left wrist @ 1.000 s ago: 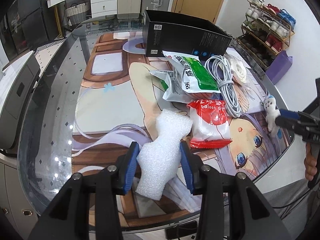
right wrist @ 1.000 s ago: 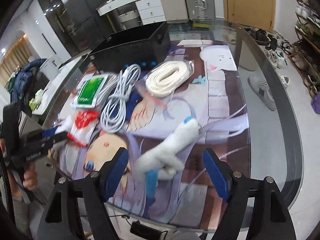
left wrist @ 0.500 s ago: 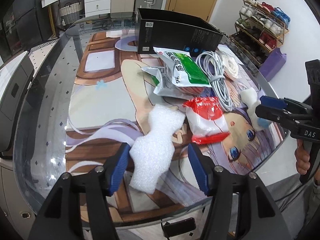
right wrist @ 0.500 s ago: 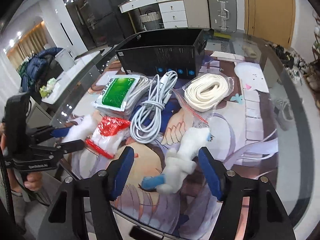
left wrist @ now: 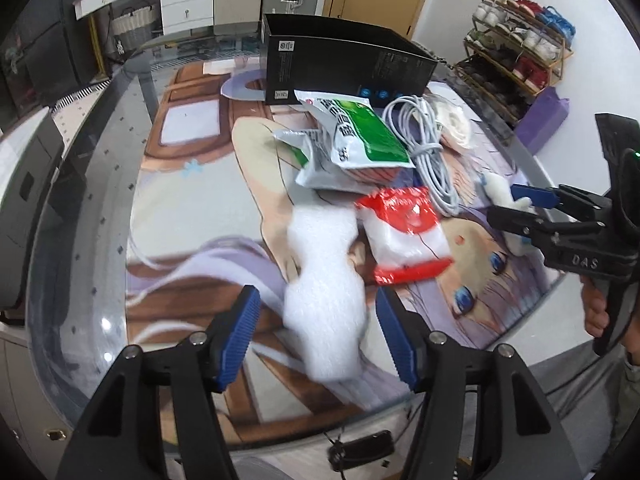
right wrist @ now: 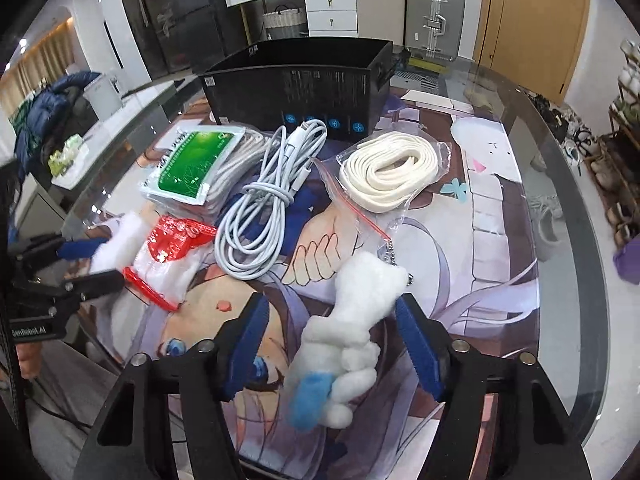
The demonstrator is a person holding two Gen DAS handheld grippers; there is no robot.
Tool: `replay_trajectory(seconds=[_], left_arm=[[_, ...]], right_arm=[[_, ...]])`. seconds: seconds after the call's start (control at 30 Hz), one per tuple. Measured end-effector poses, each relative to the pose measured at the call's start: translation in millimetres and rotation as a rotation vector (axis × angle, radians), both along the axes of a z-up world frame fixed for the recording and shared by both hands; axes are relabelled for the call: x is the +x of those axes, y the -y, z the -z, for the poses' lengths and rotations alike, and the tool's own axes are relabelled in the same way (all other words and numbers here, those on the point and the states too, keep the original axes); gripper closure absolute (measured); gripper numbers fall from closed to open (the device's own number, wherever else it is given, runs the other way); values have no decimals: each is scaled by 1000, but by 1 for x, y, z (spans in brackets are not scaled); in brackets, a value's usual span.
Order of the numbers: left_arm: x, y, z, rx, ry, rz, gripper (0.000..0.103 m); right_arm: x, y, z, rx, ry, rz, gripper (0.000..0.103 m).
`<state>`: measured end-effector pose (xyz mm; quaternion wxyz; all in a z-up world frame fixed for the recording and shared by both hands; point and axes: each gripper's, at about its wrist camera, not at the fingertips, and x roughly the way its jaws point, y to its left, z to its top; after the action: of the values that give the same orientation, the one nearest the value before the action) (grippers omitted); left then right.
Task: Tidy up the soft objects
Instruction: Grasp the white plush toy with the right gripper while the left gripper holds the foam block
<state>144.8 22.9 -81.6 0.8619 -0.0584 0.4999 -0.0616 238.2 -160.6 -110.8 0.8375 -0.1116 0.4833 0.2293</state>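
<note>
A white foam piece [left wrist: 324, 292] lies on the printed mat between the blue pads of my left gripper [left wrist: 316, 294]. The pads stand apart from it, so the gripper is open. A white plush toy [right wrist: 352, 320] with a blue tip and a small chain lies between the fingers of my right gripper [right wrist: 332, 304]. Those jaws are closing, with a gap still showing on the left side. In the left wrist view, the right gripper [left wrist: 520, 208] straddles the plush toy [left wrist: 498, 190]. In the right wrist view, the left gripper [right wrist: 88, 260] straddles the foam [right wrist: 120, 240].
A black open box [right wrist: 296, 80] stands at the back of the mat. In front of it lie green packets [right wrist: 188, 164], a coiled white cable [right wrist: 264, 208], a red-and-white bag [right wrist: 168, 256] and a cream cord in a zip bag [right wrist: 392, 168]. The glass table edge [left wrist: 80, 320] curves close by.
My left jaws have spread off the foam, which now lies loose between them. My right jaws have narrowed around the plush toy, and that gripper has rolled and shifted closer to the pile.
</note>
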Motion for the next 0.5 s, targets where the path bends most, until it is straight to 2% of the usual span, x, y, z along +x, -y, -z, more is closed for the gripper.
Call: replay_trajectory(seconds=[0.17,0.23,0.27,0.43,0.47,0.5], left_arm=[[11,8,4,108,22,10,44],[13,10,4,131,28,9,49],[13,10,3,135,30,10,52],[10,4,1,98,19,12,52],[10,4,2,100,15,13,54],[9,6,2,112,23,14,58]], right_arm=[[-4,0,2,-8,-4,-17,51],[-5,1,4,-18,-10,-17,52],[-6,1,5,-19,-11,-17,52],[-8,0,1,-19,-1,-30,52],[-9,-1,1,-23,2,-34,56],[-10,-2,1,-28,3,-39,67]])
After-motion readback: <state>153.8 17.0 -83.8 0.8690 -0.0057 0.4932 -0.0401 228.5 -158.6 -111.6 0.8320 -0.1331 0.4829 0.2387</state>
